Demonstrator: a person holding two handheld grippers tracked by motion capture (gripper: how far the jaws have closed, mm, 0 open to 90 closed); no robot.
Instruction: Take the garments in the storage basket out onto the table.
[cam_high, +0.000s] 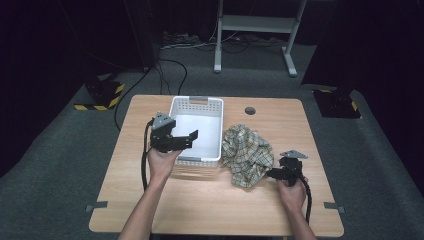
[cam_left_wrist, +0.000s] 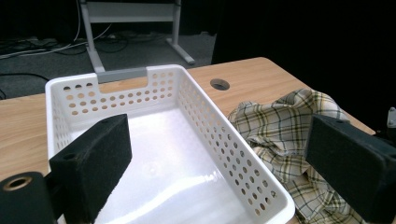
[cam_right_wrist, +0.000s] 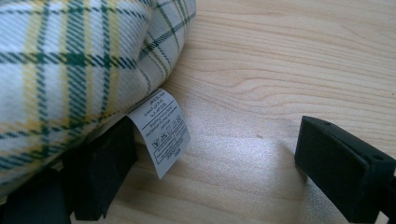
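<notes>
Where the plaid cloth (cam_high: 247, 154) lies crumpled on the wooden table (cam_high: 200, 205), it sits just to the right of a white perforated basket (cam_high: 215, 131), touching or nearly touching the basket's right wall. The cloth is cream with green and yellow checks. From the right gripper view, a small white care label (cam_right_wrist: 161, 130) hangs from the cloth's lower edge; it carries tiny printed lines and laundry symbols, too small to read.

The right gripper (cam_high: 281, 173), held in the person's right hand (cam_high: 292, 192), sits low at the cloth's right edge. Its jaws stand wide apart: one black jaw is tucked under the cloth's edge beside the label, the other rests clear on the bare wood, so nothing is gripped.

The left gripper (cam_high: 187, 139), held in the person's left hand (cam_high: 161, 162), hovers over the basket's near left corner. Its jaws are also spread wide and hold nothing; from the left gripper view they frame the empty basket with its grey handle (cam_left_wrist: 122, 74) at the far end. A round cable hole (cam_high: 250, 110) in the table lies beyond the cloth, right of the basket's far corner.
</notes>
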